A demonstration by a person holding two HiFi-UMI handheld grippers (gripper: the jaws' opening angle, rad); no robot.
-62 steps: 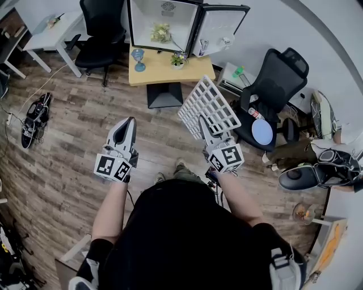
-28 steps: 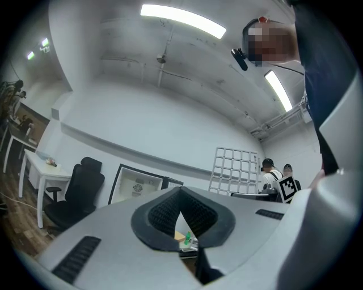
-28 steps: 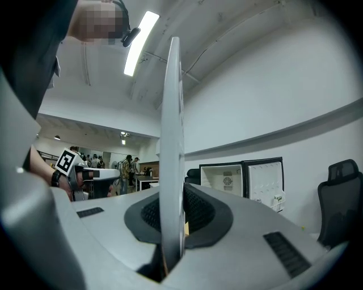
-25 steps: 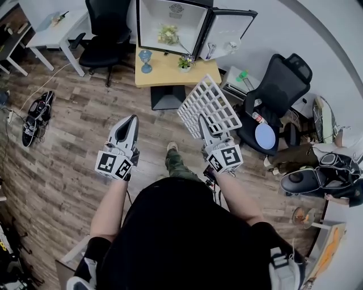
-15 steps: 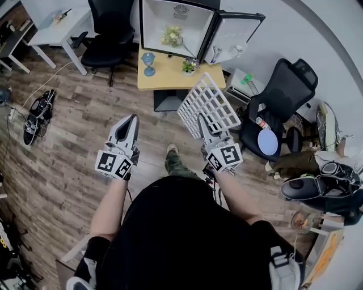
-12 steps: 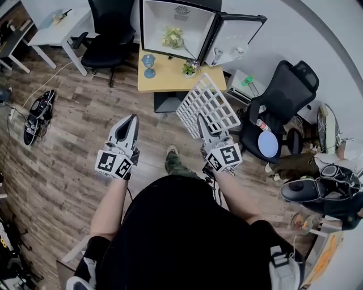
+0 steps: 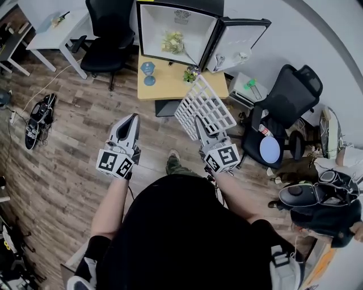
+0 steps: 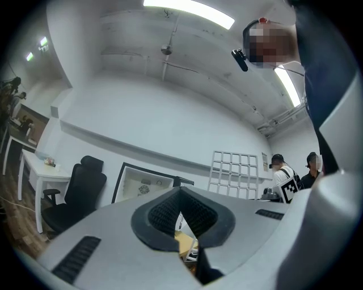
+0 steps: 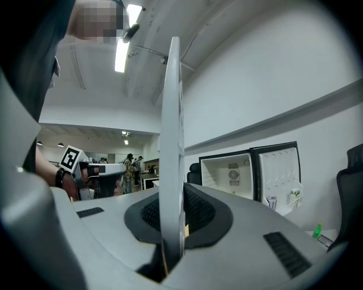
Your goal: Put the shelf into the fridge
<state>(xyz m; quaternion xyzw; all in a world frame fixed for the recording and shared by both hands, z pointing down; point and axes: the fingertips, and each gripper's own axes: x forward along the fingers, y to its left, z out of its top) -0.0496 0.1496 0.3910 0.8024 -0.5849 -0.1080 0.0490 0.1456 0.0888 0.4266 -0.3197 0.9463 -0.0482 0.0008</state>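
My left gripper (image 7: 133,119), at 11 o'clock, has its jaws pressed together on nothing. My right gripper (image 7: 198,121), at 1 o'clock, clamps the shelf (image 7: 207,105) by its near edge. The fridge (image 7: 159,20) stands open at 12 o'clock, beyond the shelf.

Premises: shared office or test room.
We note black swivel chairs (image 7: 105,51), a white desk (image 7: 54,35), a wooden table (image 7: 170,85) carrying an open mini fridge (image 7: 176,25), wood-plank flooring (image 7: 68,147), ceiling strip lights (image 8: 190,5), and people (image 9: 131,164) standing far back in the right gripper view.
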